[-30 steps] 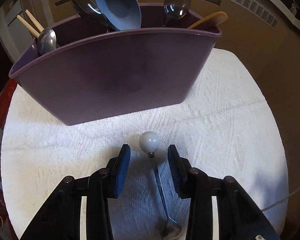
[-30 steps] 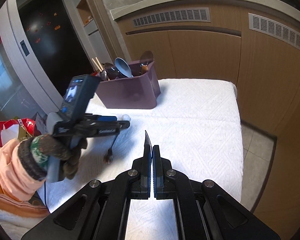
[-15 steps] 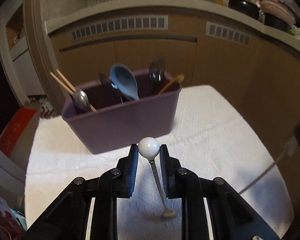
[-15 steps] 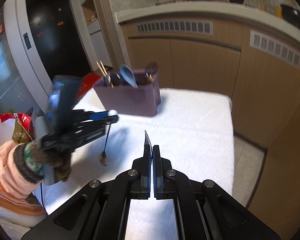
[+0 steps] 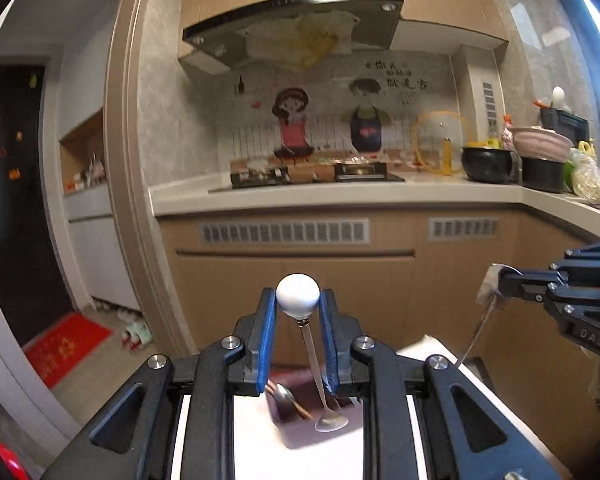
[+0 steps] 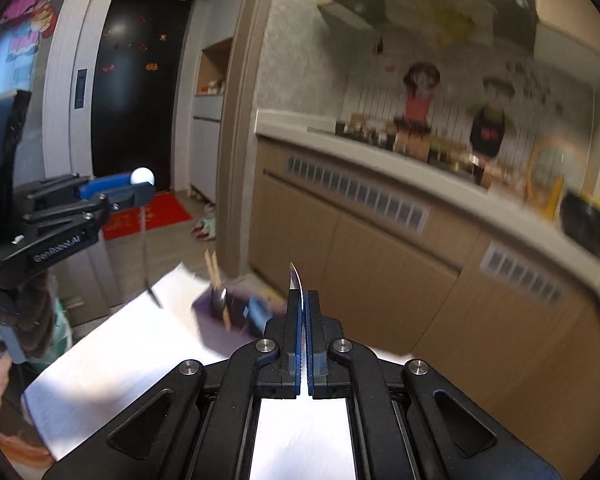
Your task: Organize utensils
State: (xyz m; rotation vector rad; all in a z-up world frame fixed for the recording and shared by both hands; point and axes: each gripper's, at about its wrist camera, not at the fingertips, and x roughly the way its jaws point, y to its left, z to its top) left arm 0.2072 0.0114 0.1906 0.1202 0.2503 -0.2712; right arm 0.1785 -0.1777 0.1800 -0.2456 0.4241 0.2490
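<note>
Left wrist: left gripper (image 5: 298, 300) pinching ball-topped spoon (image 5: 298, 298) above purple bin (image 5: 300, 408), right gripper (image 6: 301, 300) clamping utensil (image 6: 295, 278).

Both wrist views face the kitchen counter (image 5: 340, 196) — raised, near-level.

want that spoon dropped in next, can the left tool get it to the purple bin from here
Probably yes. The left tool grips the spoon by its white ball, bowl hanging down, and the purple bin lies below it with nothing between; the right tool is off to the side.
</note>
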